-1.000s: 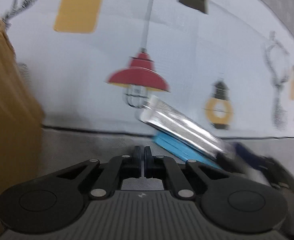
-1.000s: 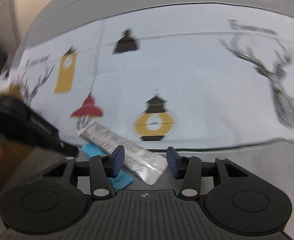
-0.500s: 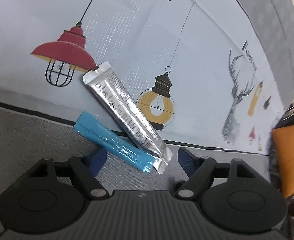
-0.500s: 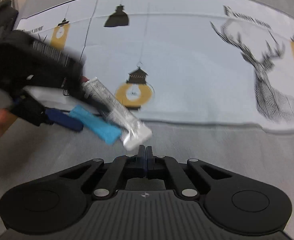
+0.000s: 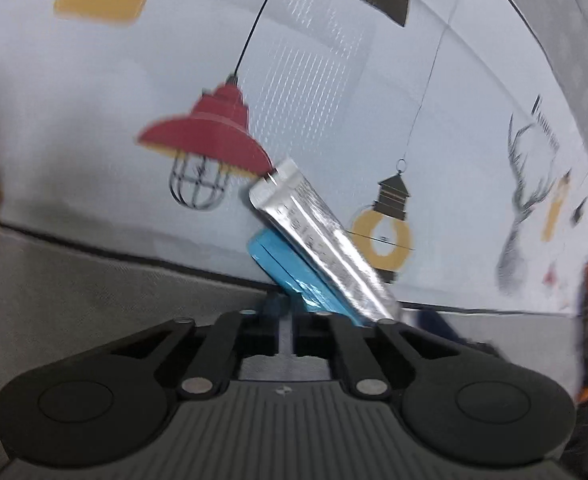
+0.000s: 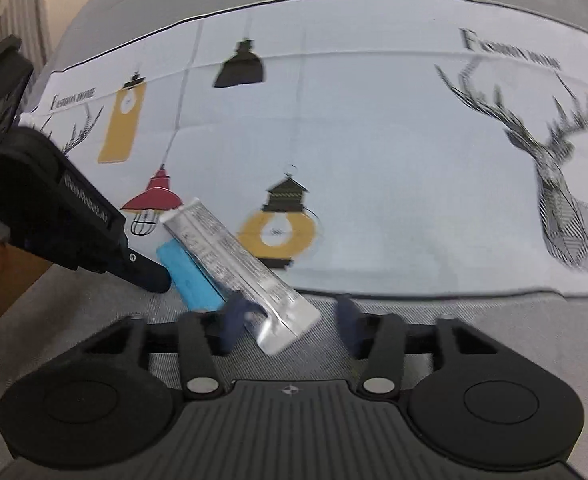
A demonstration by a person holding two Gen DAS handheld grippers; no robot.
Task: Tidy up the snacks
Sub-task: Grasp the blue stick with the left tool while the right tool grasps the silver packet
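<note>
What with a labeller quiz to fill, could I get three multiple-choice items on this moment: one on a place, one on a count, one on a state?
1. Where does the silver packet lie?
A. Under the blue packet
B. Across the top of the blue packet
C. Well apart from the blue packet

2. How many packets are in view?
A. One
B. Three
C. Two

3. How do the right tongs stand?
A. Open
B. Shut on the silver packet
C. Shut on nothing

Answers:
1 B: in both views the silver packet overlaps and covers part of the blue one.
2 C: only one silver and one blue packet show.
3 A: the right wrist view shows the two fingers wide apart, with the silver packet's near end between them.
</note>
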